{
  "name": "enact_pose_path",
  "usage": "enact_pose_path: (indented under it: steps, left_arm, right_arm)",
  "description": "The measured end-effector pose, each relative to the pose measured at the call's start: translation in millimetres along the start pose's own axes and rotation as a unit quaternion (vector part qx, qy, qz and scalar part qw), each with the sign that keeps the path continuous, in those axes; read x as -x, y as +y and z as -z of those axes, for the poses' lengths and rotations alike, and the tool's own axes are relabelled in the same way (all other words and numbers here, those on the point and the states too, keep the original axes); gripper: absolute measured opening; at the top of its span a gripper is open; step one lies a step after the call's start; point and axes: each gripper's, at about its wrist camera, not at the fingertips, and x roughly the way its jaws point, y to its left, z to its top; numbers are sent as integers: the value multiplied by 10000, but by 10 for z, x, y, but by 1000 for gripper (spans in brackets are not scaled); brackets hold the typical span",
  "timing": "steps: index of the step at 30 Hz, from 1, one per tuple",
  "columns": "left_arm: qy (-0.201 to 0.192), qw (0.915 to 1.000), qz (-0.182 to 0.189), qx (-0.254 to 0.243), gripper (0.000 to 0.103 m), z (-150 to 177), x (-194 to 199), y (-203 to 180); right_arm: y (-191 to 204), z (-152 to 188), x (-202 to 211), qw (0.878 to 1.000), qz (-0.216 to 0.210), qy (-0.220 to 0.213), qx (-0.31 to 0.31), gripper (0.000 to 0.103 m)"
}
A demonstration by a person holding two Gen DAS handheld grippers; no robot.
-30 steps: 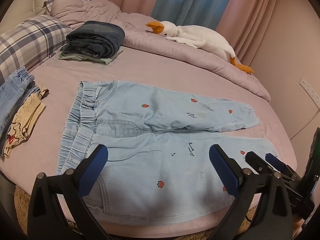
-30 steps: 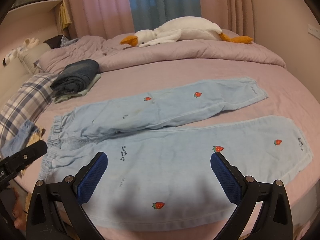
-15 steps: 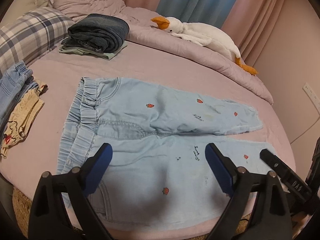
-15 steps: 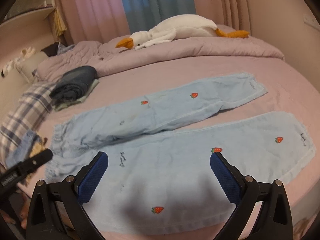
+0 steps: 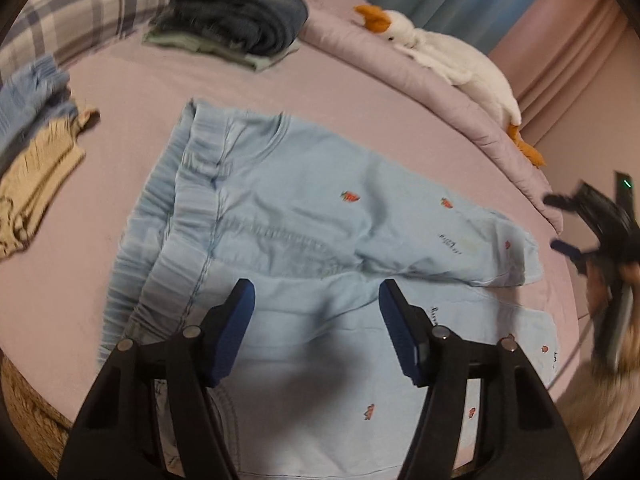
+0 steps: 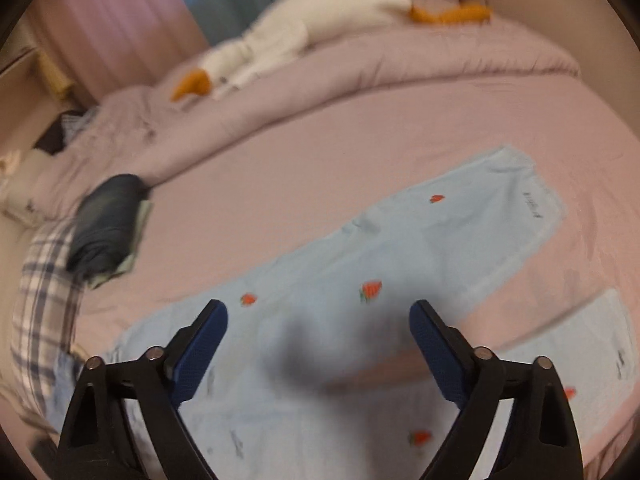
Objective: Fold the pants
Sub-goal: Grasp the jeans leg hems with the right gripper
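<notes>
Pants [image 5: 304, 240] flat on bed [image 5: 132, 88], waistband left, legs apart. Left gripper [image 5: 314, 320] over crotch, jaws just been narrowing, nothing between, pads off cloth. Right gripper [image 6: 318, 344] over far leg, jaws wide, closing slightly, empty. Right view blurred; near leg cut off by frame edge.

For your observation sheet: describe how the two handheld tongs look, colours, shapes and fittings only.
Both the left tongs and right tongs have matte black, angular arms with triangular cut-outs and silver pivot pins. Each finger carries a long, dark blue ribbed pad. No cables or sleeves show.
</notes>
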Motion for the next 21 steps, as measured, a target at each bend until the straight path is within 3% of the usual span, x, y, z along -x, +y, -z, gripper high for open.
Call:
enact_pose_path:
  steps: [3, 6, 10, 15, 17, 18, 19, 21]
  left_arm:
    - [66, 9999, -104, -2, 63, 25, -33, 18]
    - [183, 9996, -184, -82, 63, 59, -79, 15]
    - [305, 9992, -247, -3, 63, 89, -162, 93]
    - [269, 9994, -231, 50, 63, 85, -145, 119]
    - [251, 9993, -267, 2, 63, 102, -134, 96]
    - [234, 9994, -259, 5, 63, 111, -127, 83]
    - [218, 9995, -229, 16, 63, 126, -107, 75]
    - [175, 9998, -103, 40, 63, 162, -44, 64]
  right_arm:
    - [-11, -331, -460, 9981, 576, 138, -191, 90]
    - [-46, -529, -881, 9892, 1438, 240, -148, 81]
    - [-267, -567, -1279, 9813, 1797, 518, -463, 75]
    - [-382, -434, -1326, 9866, 1548, 336, -383, 59]
    - [-441, -434, -1238, 9881, 1393, 316, -578, 33]
    - [-472, -436, -1194, 9893, 1256, 331, -662, 13]
    - [-485, -431, -1074, 9905, 1100, 286, -776, 2]
    - [-451, -422, -774, 9934, 895, -43, -721, 2]
